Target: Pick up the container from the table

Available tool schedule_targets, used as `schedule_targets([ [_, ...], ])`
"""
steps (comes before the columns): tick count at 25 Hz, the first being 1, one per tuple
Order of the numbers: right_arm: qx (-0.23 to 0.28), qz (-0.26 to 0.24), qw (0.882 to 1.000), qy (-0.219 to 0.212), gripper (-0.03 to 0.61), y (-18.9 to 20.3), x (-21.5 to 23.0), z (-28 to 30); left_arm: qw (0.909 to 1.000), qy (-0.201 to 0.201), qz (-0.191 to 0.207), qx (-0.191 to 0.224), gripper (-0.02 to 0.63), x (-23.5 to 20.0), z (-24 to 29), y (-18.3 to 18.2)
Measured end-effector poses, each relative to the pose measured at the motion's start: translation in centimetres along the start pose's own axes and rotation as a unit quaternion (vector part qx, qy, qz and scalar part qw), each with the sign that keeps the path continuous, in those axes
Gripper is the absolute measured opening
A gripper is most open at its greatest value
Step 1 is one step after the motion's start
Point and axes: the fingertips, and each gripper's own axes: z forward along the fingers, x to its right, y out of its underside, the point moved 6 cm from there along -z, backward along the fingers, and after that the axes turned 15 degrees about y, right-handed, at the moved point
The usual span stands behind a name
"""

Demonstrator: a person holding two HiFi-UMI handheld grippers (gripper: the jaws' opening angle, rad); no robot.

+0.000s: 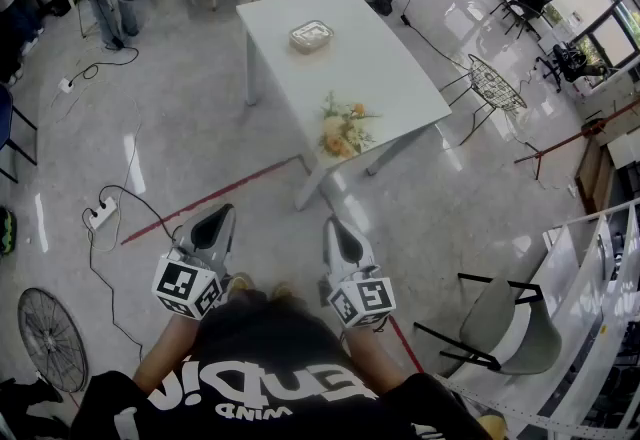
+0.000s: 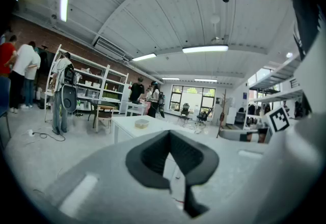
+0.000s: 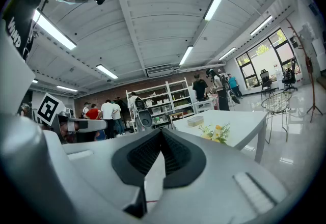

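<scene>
Head view: left gripper [image 1: 224,213] and right gripper [image 1: 336,226] sit side by side close to the body, fingertips aimed at the white table [image 1: 385,68]. The clear lidded container [image 1: 311,36] lies well beyond both fingertips, past the flower bunch [image 1: 345,128], so this looks like a carry pose before the approach. Left gripper view: left gripper [image 2: 170,133] has its pads pressed together with nothing between them; the container [image 2: 141,123] is far ahead, slightly left of the tips. Right gripper view: right gripper [image 3: 162,132] is likewise closed and empty; the container [image 3: 195,121] is far ahead, right of the tips. The jaws will likely need to open before contact.
</scene>
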Motion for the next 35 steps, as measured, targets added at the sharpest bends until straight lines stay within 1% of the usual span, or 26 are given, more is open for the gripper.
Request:
schedule_targets([
  [3, 0.002, -0.004, 1.000, -0.002, -0.002, 0.0, -0.3, 0.3, 1.0000, 0.002, 0.000, 0.001, 0.002, -0.2, 0.0, -0.2],
  [10, 0.006, 0.016, 1.000, 0.003, -0.002, 0.0, -2.2, 0.9, 0.9999, 0.011, 0.002, 0.003, 0.002, -2.0, -1.3, -0.8],
  [15, 0.004, 0.018, 1.000, 0.018, -0.002, 0.3, -4.2, 2.2, 0.9998, 0.020, 0.006, 0.004, 0.002, -4.7, -2.5, -1.0],
  [23, 0.020, 0.022, 0.998, 0.046, -0.002, 1.4, -6.5, 3.9, 0.9989, 0.045, 0.008, 0.010, 0.002, -8.7, -3.7, -1.0],
  [29, 0.017, 0.018, 0.998, 0.051, -0.002, 1.8, -7.1, 6.8, 0.9987, 0.049, 0.003, 0.013, 0.002, -11.6, -2.5, -0.7],
  [35, 0.016, 0.020, 0.999, 0.044, -0.002, 1.7, -6.5, 12.4, 0.9990, 0.044, 0.003, 0.011, 0.002, -15.9, 0.5, -0.8],
])
